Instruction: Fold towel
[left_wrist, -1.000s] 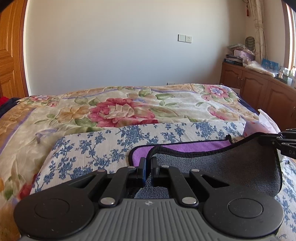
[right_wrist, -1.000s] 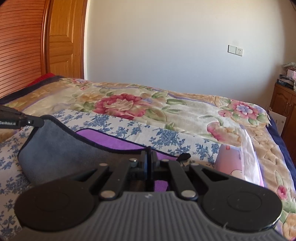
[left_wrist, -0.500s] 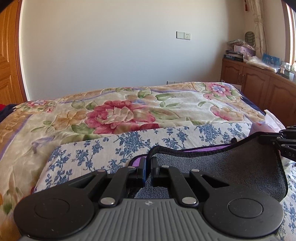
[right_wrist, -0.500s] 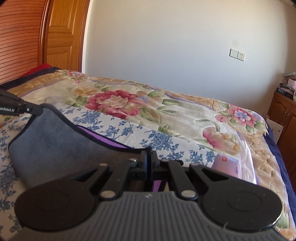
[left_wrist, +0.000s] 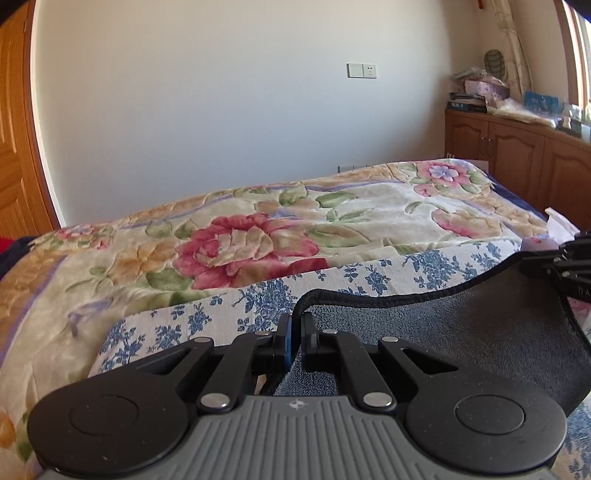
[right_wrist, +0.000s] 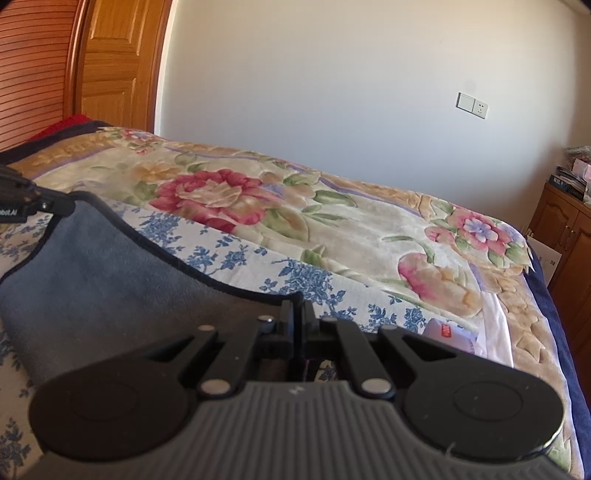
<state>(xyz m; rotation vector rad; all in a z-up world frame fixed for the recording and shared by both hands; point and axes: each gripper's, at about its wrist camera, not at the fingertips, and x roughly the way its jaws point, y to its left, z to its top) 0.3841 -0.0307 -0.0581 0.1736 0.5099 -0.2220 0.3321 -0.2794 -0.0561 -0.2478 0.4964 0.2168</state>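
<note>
The towel (left_wrist: 461, 328) is grey terry with a dark hem; its purple side is hidden now. It hangs stretched between both grippers above a blue-flowered white cloth (left_wrist: 258, 299) on the bed. My left gripper (left_wrist: 294, 321) is shut on the towel's left corner. My right gripper (right_wrist: 297, 308) is shut on the right corner; the towel (right_wrist: 103, 273) spreads to its left. Each gripper shows at the edge of the other's view: the right gripper (left_wrist: 565, 264), the left gripper (right_wrist: 22, 199).
A floral quilt (left_wrist: 258, 236) covers the bed beyond the cloth. A white plastic-wrapped packet (right_wrist: 454, 334) lies at the right of the cloth. Wooden cabinets (left_wrist: 517, 155) with clutter stand at the right, a wooden door (right_wrist: 118, 66) at the left.
Both grippers have carried the towel's held edge forward over the towel. The purple face that showed earlier is now covered by the grey side.
</note>
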